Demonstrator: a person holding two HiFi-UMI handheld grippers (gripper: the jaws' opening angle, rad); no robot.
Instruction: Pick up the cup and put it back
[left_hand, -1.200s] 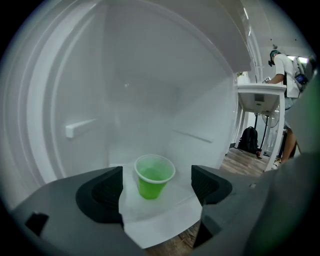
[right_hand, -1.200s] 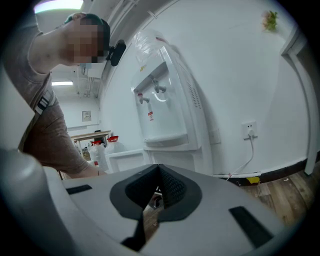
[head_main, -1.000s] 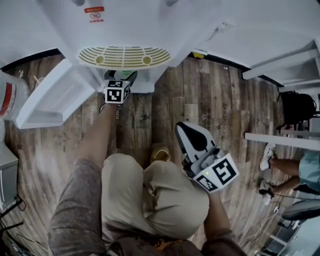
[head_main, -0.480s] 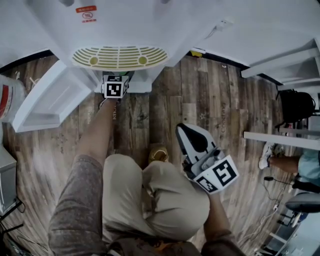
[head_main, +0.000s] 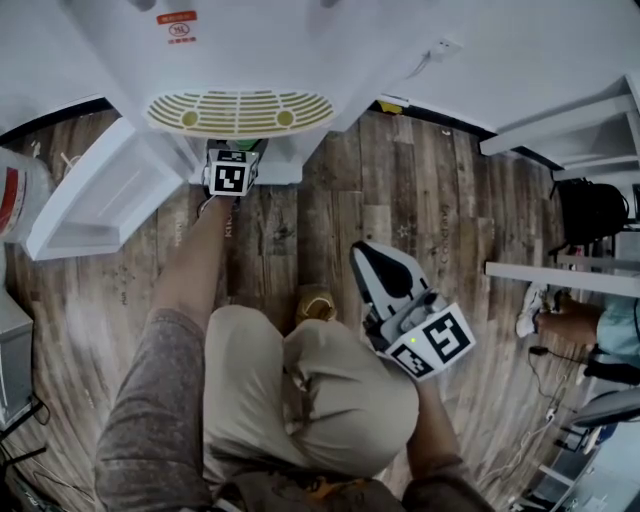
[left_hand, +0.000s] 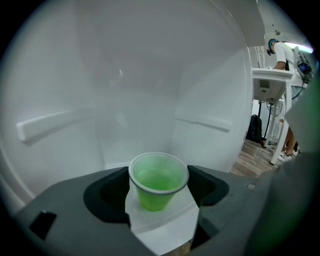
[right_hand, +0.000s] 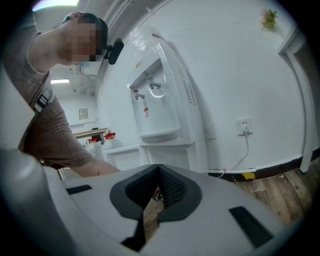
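A green plastic cup (left_hand: 159, 181) stands upright on a white shelf inside the cabinet of the water dispenser (head_main: 240, 60). My left gripper (left_hand: 159, 196) reaches into that cabinet with the cup between its dark pads (left_hand: 106, 194). Its jaws are closing, and the pads stand right at the cup's rim without squeezing it. In the head view only the left gripper's (head_main: 234, 160) marker cube shows below the drip tray (head_main: 240, 112); the cup is hidden there. My right gripper (head_main: 372, 262) hangs shut and empty over the wooden floor, away from the dispenser.
The cabinet door (head_main: 100, 195) stands open to the left. A large water bottle (head_main: 14, 195) is at the far left. A backpack (head_main: 590, 215), white table legs (head_main: 560, 275) and another person's legs (head_main: 570, 328) are at the right. My own knees (head_main: 300, 400) fill the foreground.
My left gripper has pushed a little further under the drip tray into the cabinet. The right gripper has hardly moved.
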